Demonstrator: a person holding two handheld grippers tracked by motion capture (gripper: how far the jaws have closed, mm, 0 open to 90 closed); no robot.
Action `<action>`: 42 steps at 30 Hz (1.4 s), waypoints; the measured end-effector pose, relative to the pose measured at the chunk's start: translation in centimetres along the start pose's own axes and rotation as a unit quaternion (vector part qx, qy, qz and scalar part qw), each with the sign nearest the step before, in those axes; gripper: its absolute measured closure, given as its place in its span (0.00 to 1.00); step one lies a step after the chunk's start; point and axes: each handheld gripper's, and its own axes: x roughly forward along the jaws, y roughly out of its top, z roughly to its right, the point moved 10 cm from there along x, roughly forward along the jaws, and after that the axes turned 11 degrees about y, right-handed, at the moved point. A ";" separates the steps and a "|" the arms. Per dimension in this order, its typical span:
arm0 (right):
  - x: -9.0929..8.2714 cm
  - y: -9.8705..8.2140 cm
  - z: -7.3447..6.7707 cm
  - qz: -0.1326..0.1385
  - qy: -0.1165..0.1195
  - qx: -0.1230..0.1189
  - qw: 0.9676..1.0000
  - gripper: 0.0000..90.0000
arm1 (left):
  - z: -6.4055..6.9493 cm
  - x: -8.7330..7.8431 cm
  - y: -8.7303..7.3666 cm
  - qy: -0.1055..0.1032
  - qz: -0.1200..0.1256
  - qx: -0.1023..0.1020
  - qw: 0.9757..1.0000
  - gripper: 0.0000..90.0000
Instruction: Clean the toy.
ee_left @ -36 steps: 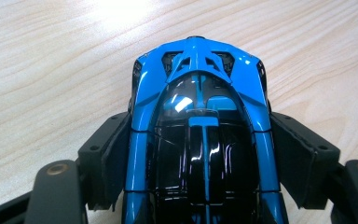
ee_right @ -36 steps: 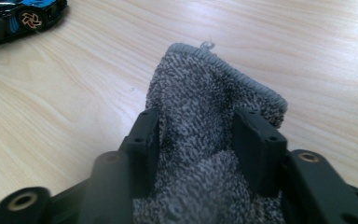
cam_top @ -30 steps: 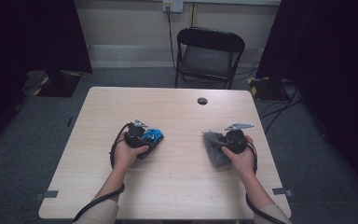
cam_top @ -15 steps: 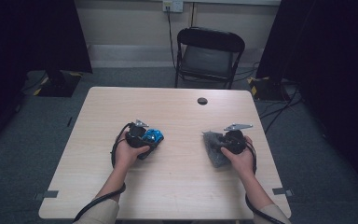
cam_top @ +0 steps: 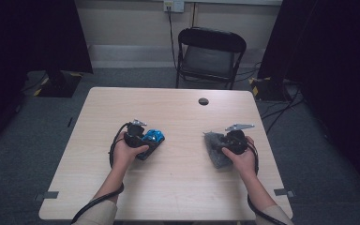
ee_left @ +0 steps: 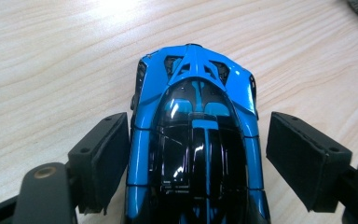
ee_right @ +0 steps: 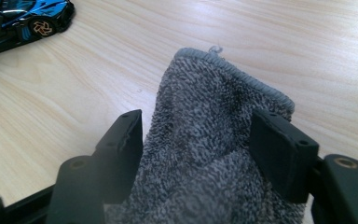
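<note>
Seated at a pale wooden counter (cam_top: 178,187), I hold a gripper in each hand. My left gripper (ee_left: 196,154) straddles a blue and black toy car (ee_left: 196,135), which sits on its wheels on the left half of the counter, its tail pointing away from me in the left gripper view. The jaws stand apart: the left pad (ee_left: 105,161) lies right against the car's flank, the right pad (ee_left: 303,156) stands clear of it with bare wood in the gap, after a slight closing in the last moments. My right gripper (ee_right: 209,154) sits over a grey terry cloth (ee_right: 205,163) lying on the right half of the counter, well apart from the car. Its jaws have just been opening, and the cloth bulges up between them, touching both pads without being pinched. Beyond the far edge stands a black folding chair (cam_top: 210,51), and a small dark disc (cam_top: 203,101) lies near that edge.
</note>
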 end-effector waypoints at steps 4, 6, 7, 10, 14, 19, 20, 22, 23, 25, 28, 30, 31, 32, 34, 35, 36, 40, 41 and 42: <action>-0.4 0.3 -0.3 -0.002 0.003 -0.003 1.000 0.36 | -0.1 -0.7 0.4 -0.002 0.007 -0.004 1.000 0.23; -0.6 0.5 -0.5 0.000 0.005 -0.004 1.000 0.34 | 0.0 -1.1 0.6 -0.005 0.011 -0.005 1.000 0.23; -0.7 0.7 -0.5 0.002 0.004 -0.004 1.000 0.33 | 0.0 -1.3 0.6 -0.006 0.011 -0.005 1.000 0.23; -1.0 0.8 -0.7 0.002 0.005 -0.004 1.000 0.30 | 0.1 -1.8 0.9 -0.007 0.016 -0.004 1.000 0.22; -1.2 1.0 -0.8 0.005 0.009 -0.001 1.000 0.26 | 0.2 -2.2 1.0 -0.010 0.012 -0.002 1.000 0.20; -1.5 0.9 -1.1 0.000 0.015 -0.003 1.000 0.23 | 0.2 -2.8 1.0 -0.012 0.013 -0.005 1.000 0.19; -1.5 0.9 -1.1 0.000 0.013 -0.004 1.000 0.23 | 0.2 -3.0 1.1 -0.014 0.015 -0.005 1.000 0.19; -1.6 0.9 -1.2 0.000 0.015 -0.005 1.000 0.23 | 0.2 -3.2 1.2 -0.015 0.016 -0.005 1.000 0.19; -1.7 0.9 -1.2 0.000 0.016 -0.007 1.000 0.23 | 0.2 -3.4 1.2 -0.015 0.017 -0.005 1.000 0.19; -1.9 0.9 -1.4 0.001 0.018 -0.007 1.000 0.22 | 0.3 -3.7 1.3 -0.021 0.020 -0.010 1.000 0.18; -2.0 1.0 -1.7 0.003 0.024 -0.010 1.000 0.20 | 0.3 -4.0 1.1 -0.024 0.019 -0.004 1.000 0.18; -1.9 0.8 -1.9 -0.004 0.032 -0.010 0.999 0.19 | 0.3 -4.2 1.0 -0.022 0.021 -0.002 1.000 0.18; -1.9 0.8 -2.1 -0.008 0.034 -0.012 0.999 0.19 | 0.2 -4.3 0.9 -0.021 0.022 -0.004 1.000 0.18; -1.9 0.8 -2.1 -0.008 0.036 -0.015 0.999 0.18 | 0.2 -4.4 0.8 -0.022 0.020 -0.006 1.000 0.18; -1.9 0.7 -2.3 -0.006 0.037 -0.014 0.999 0.18 | 0.2 -4.6 0.7 -0.025 0.021 -0.005 0.999 0.18; -1.9 0.7 -2.4 -0.008 0.040 -0.014 0.999 0.18 | 0.1 -4.8 0.5 -0.024 0.016 -0.001 1.000 0.18; -1.9 0.6 -2.5 -0.010 0.040 -0.017 0.999 0.18 | 0.1 -4.9 0.5 -0.024 0.018 0.001 1.000 0.18; -2.2 0.5 -2.6 -0.006 0.044 -0.015 0.999 0.18 | 0.1 -5.3 0.4 -0.030 0.018 -0.002 0.999 0.18; -2.3 0.6 -2.6 -0.002 0.047 -0.012 0.999 0.18 | 0.1 -5.4 0.4 -0.030 0.019 0.000 0.999 0.18; -2.4 0.5 -2.5 -0.002 0.049 -0.010 0.999 0.18 | 0.1 -5.5 0.3 -0.028 0.019 0.002 0.999 0.18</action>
